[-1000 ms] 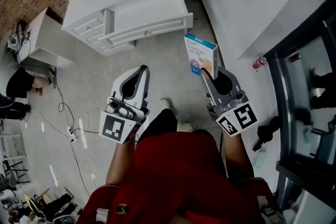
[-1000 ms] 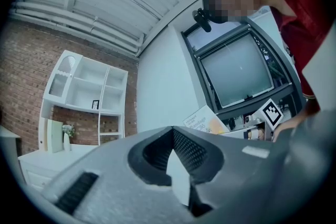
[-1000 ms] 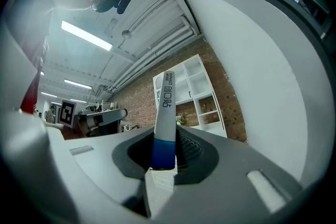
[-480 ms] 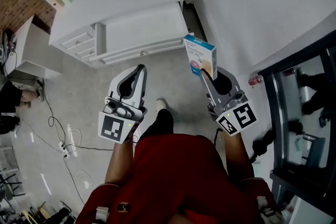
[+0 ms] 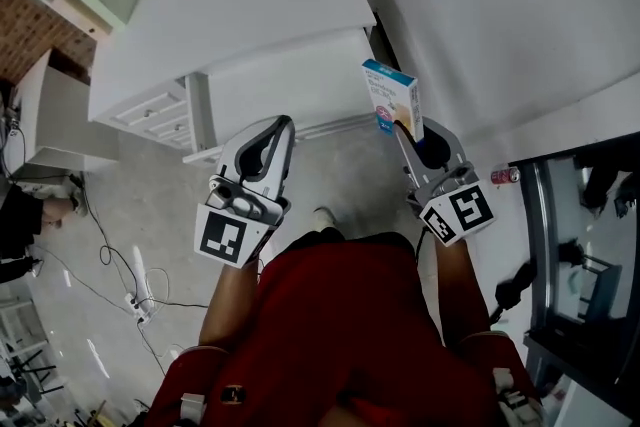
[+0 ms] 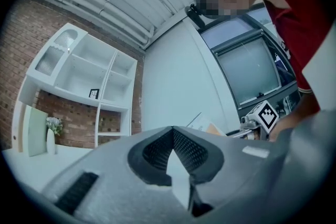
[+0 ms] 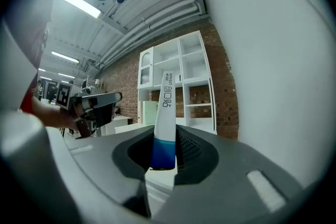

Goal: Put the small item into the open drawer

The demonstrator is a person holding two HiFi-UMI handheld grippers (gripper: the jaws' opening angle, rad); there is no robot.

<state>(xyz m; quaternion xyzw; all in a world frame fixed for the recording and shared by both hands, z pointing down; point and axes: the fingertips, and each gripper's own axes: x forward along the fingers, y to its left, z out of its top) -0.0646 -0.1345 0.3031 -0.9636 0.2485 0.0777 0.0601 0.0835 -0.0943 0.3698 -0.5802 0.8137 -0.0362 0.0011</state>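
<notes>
Likely light and crushable, the box (image 5: 392, 95) is pinched at its lower end by the right gripper (image 5: 409, 128); left gripper (image 5: 284, 124) closed, empty.

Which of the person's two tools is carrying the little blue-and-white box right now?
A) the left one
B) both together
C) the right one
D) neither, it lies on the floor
C: the box stands upright, clamped at its lower end in the right tool, while the left tool is shut with nothing in it.
</notes>
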